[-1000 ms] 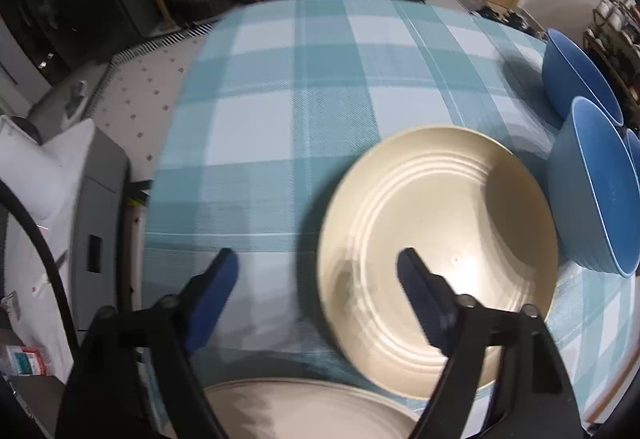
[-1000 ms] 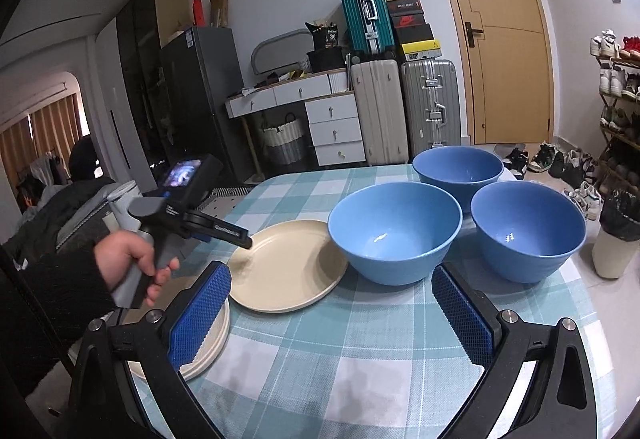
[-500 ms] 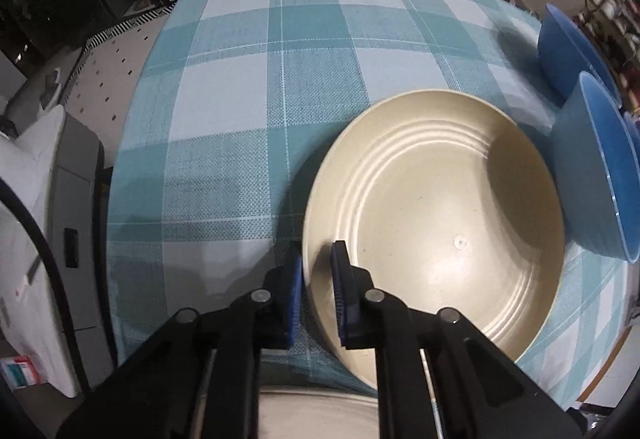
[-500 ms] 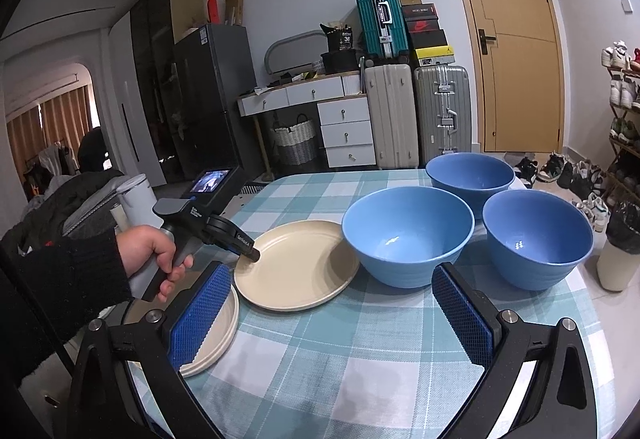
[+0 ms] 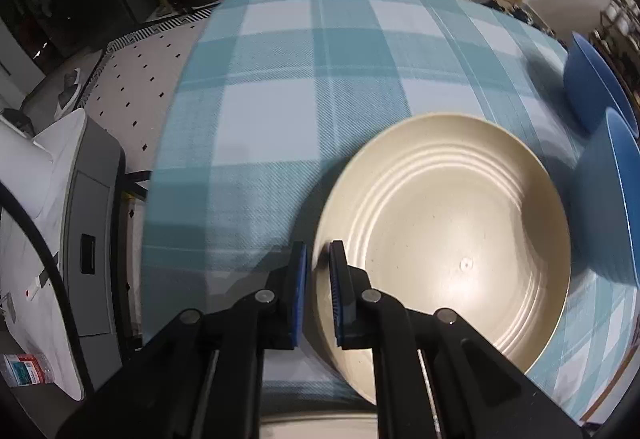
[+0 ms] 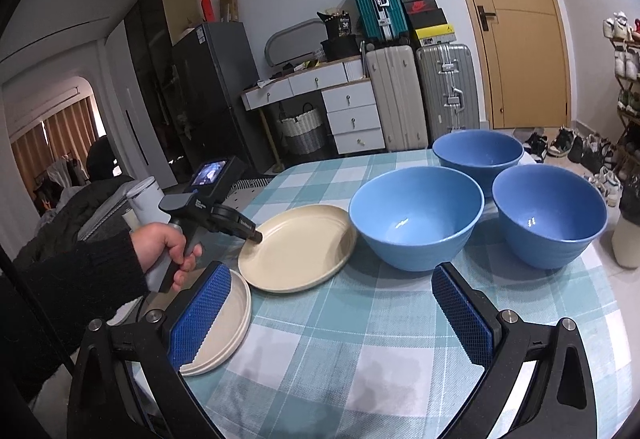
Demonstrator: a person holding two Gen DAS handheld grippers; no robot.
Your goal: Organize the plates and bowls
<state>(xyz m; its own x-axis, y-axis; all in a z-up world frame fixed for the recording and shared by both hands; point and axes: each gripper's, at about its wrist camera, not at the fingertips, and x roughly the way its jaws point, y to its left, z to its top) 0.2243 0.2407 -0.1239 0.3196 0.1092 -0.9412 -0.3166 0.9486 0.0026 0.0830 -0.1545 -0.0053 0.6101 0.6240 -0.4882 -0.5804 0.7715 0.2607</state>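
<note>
Stacked plates (image 5: pixel 320 424) cut off below

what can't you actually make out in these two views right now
- Stack of cream plates: the count is unclear; the right gripper's blue pad covers part of it in the right wrist view, and the left wrist view cuts it off at the bottom edge.
- Third blue bowl: outside the left wrist view, whose right edge crops the other two.
- Left gripper's hold on the single cream plate's rim: the underside contact is hidden by its fingers.
</note>
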